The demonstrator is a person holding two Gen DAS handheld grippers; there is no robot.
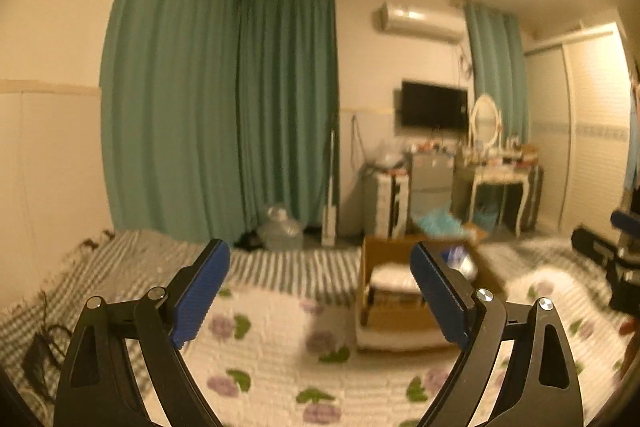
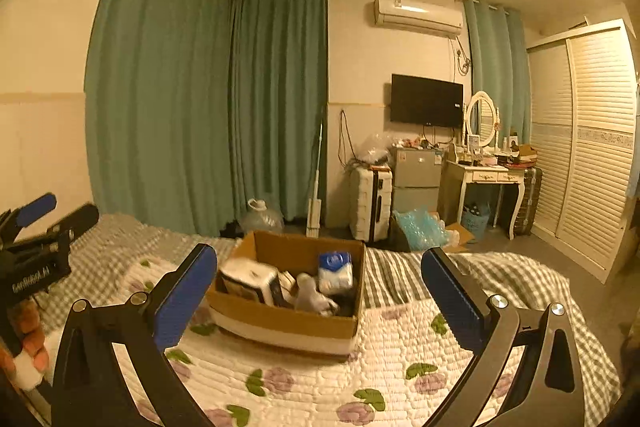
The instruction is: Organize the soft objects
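I have both tools raised above the bed, pointing level across the room rather than down. My left tool (image 1: 320, 287) has its blue pads spread wide with nothing between them; in the right wrist view it shows at the far left edge (image 2: 38, 223), gripped by my left hand (image 2: 24, 339). My right tool (image 2: 320, 291) is spread just as wide and holds nothing; from the left wrist view I catch only its dark body and a blue pad at the right edge (image 1: 608, 247).

The cardboard box (image 2: 280, 323) sits on the floral quilt (image 2: 304, 387), with its flaps open, ahead of both tools and touching neither. Inside it I see a white wrapped pack (image 2: 250, 281) leaning at the left, a white pack with a blue label (image 2: 336, 269) upright toward the back right, and a pale soft bundle (image 2: 310, 297) lying between them. The bottom right corner of the box is dark and I cannot tell what is there. From the left wrist view the box (image 1: 396, 315) is blurred, and I make out only a white folded item (image 1: 392, 277) and something pale blue (image 1: 460, 259) inside.

The quilt lies over a grey checked blanket (image 2: 400, 275) on the bed.
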